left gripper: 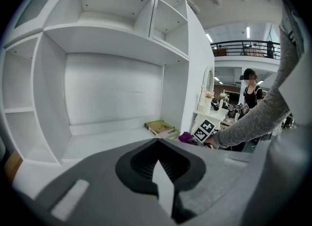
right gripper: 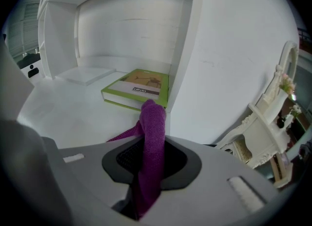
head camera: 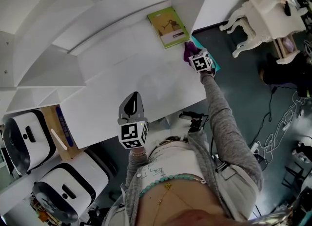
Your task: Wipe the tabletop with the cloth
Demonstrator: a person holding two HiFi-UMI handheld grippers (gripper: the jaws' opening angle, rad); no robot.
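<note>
Right gripper clenched on purple cloth at far right corner of tabletop, beside green book. Left gripper closed, empty, at near edge. Best approach: press cloth flat, sweep left in overlapping passes, skirting book.

I see a green book top centre, ornate white furniture upper rt, two white devices lower left, cables rt.

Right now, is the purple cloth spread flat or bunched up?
Bunched. The purple cloth stands as a narrow wad pinched in the right tool, with only a small corner trailing out to one side.
</note>
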